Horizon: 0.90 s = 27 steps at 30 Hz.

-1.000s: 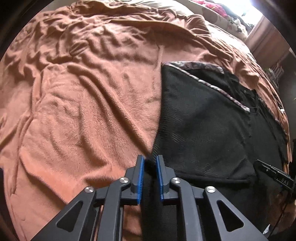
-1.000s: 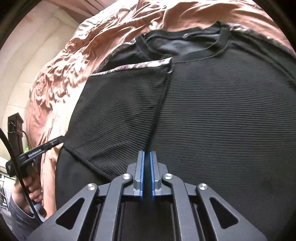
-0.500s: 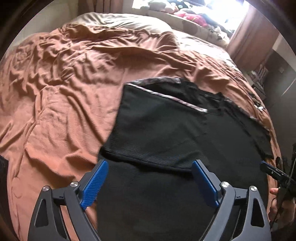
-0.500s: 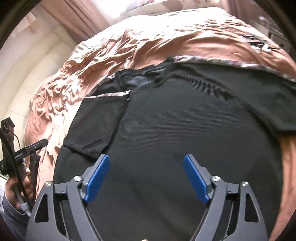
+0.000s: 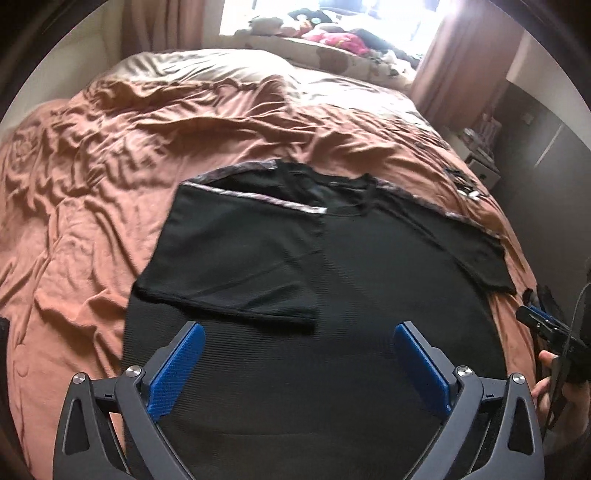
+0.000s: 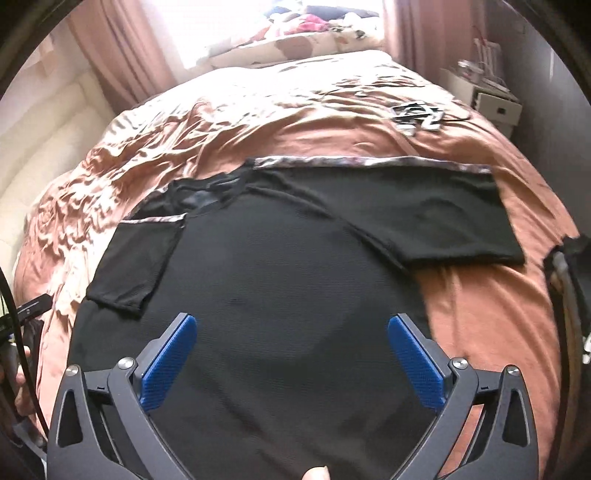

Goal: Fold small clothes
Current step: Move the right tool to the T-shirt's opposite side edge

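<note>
Far left: rumpled rust-brown bedspread [image 5: 110, 177], creased all over, spread across the bed and running up toward a bright window [image 5: 332, 22] with soft toys and bits of clothing heaped on the sill. Left gripper [image 5: 297, 365] held above the cloth, blue pads [image 5: 177, 369] spread wide apart, gripping nothing. Lay flat on the bedspread, between and beyond those pads: black ribbed T-shirt [image 5: 332, 350], neck opening away from the camera, patterned trim along the shoulder seams. Left sleeve [image 5: 236, 254] folded inward over the chest, its hem resting on the shirt body. Right sleeve [image 6: 436, 221] stretched out flat to the side on the bedspread, not yet folded. Right gripper [image 6: 291, 362] likewise poised over the lower body of the shirt, blue pads [image 6: 417, 365] well apart and empty. Beyond the right sleeve, near the far right edge of the bed: small black-and-white items [image 6: 417, 114] too blurred to identify. Farther right, beside the bed: pale nightstand [image 6: 491, 99] against a dark wall
</note>
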Each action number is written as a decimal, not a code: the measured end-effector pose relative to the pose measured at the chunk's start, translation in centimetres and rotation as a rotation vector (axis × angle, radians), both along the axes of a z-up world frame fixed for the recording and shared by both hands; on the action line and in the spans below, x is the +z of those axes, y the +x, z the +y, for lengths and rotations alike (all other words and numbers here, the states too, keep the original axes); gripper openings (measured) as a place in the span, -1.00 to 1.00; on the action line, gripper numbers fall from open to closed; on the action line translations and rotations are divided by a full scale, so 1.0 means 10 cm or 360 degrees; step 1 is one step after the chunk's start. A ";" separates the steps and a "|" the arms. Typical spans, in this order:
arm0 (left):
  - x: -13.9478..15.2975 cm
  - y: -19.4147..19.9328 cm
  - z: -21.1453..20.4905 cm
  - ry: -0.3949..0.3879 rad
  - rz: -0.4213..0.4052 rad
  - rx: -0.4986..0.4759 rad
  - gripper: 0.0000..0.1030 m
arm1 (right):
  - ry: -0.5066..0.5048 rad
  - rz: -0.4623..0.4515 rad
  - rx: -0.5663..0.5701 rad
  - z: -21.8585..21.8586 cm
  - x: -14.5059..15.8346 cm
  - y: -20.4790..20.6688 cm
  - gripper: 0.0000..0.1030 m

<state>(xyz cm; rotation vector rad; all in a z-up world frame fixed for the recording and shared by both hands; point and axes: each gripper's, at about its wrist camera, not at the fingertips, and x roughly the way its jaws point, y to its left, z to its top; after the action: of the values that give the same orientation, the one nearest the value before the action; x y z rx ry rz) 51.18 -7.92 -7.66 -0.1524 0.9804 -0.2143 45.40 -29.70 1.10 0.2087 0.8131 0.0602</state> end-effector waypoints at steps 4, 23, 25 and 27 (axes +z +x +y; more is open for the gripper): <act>0.08 -0.05 -0.24 -0.0043 -0.0011 -0.0046 0.99 | 0.0013 -0.0002 -0.0044 -0.22 0.05 -0.10 1.00; 0.19 0.07 -1.34 -0.0075 -0.0042 -0.0248 0.99 | 0.0019 -0.0076 -0.0181 -1.23 0.29 -0.45 0.72; 0.19 0.10 -1.43 -0.0079 -0.0037 -0.0256 0.99 | 0.0041 -0.0063 -0.0193 -1.37 0.29 -0.44 0.58; 0.18 0.14 -1.53 -0.0078 -0.0037 -0.0269 0.99 | 0.0073 -0.0064 -0.0200 -1.48 0.30 -0.42 0.56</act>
<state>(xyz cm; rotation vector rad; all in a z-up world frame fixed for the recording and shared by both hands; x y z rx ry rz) 52.55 -23.19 -5.84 -0.1113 0.9656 -0.3946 41.25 -44.51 4.10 0.3006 0.7578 -0.0349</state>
